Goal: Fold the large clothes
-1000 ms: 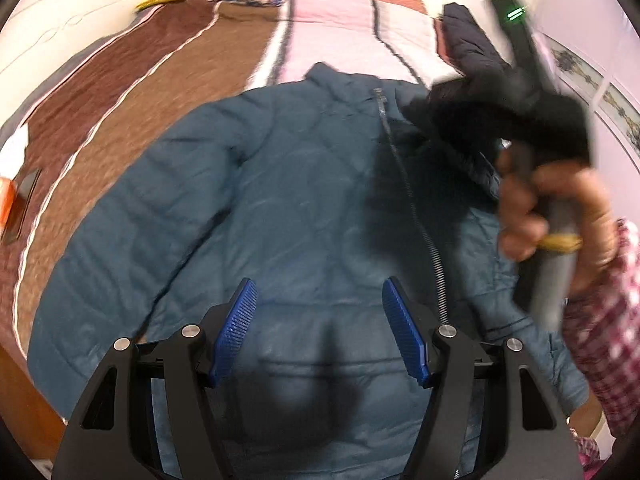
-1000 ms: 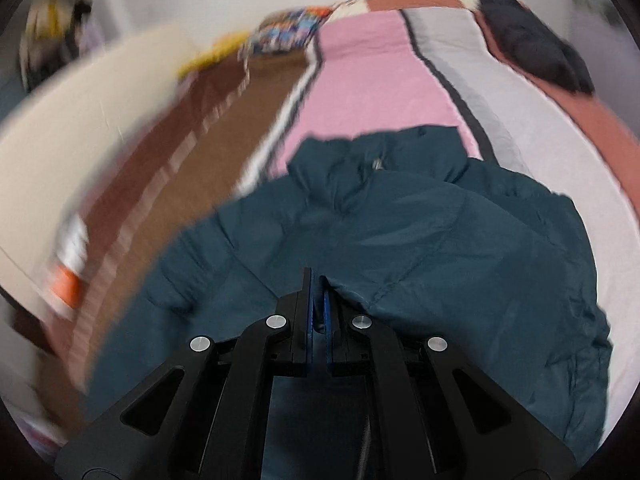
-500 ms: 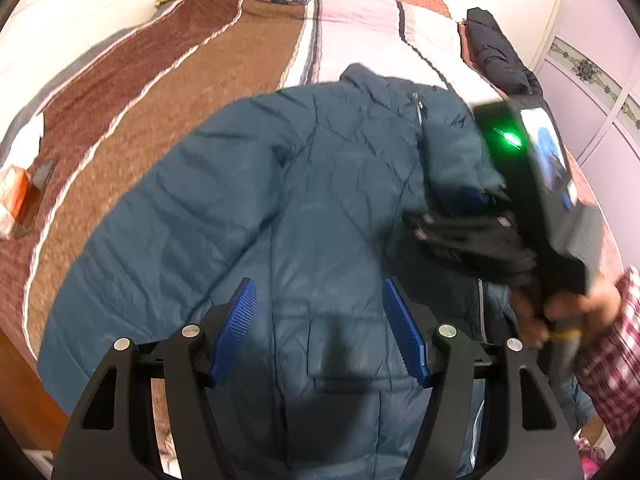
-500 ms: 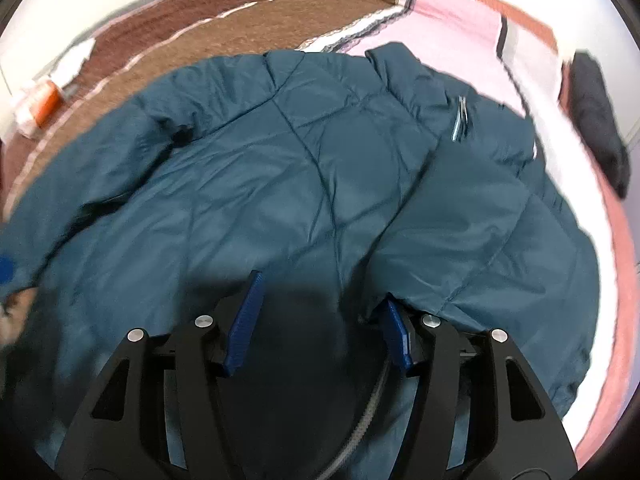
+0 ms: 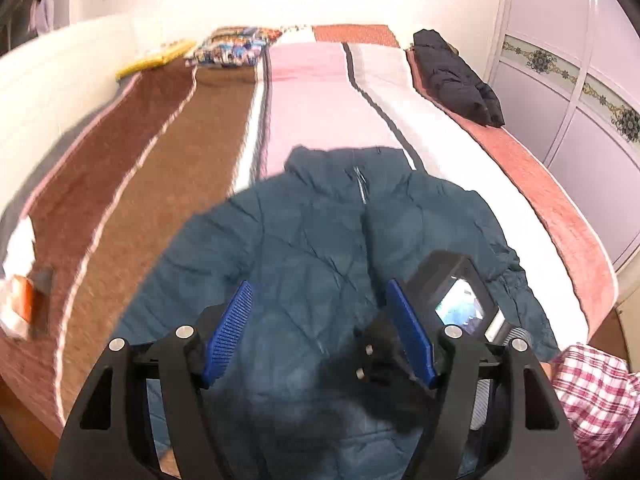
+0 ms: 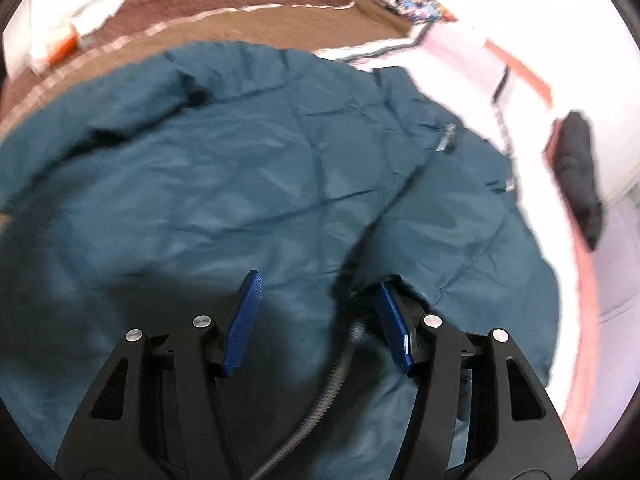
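Observation:
A teal quilted jacket [image 5: 320, 232] lies front up on the bed, collar toward the far end, zipper down its middle. Its right sleeve part [image 6: 460, 232] is folded inward over the front. My left gripper [image 5: 318, 284] hovers open above the jacket's chest, nothing between its blue pads. My right gripper [image 6: 320, 280] stands open low over the jacket's lower front. The folded flap's edge lies against its right pad [image 6: 394, 320], and the zipper [image 6: 332, 384] runs beneath the gap. In the left wrist view the right tool's body with its lit screen [image 5: 460, 308] sits just behind my left gripper's right finger.
The striped bedspread [image 5: 320, 92] of brown, pink, white and rust stretches away. A black jacket [image 5: 456, 76] lies at the far right edge, a patterned pillow [image 5: 236, 44] at the head. An orange and white item [image 5: 24, 304] lies left. Wardrobe doors [image 5: 568, 92] stand right. A plaid sleeve [image 5: 596, 392] shows.
My right gripper opened, let go of the jacket fold it was pinching, and sank over the lower front. My left gripper rose and drew back, so more of the bed shows.

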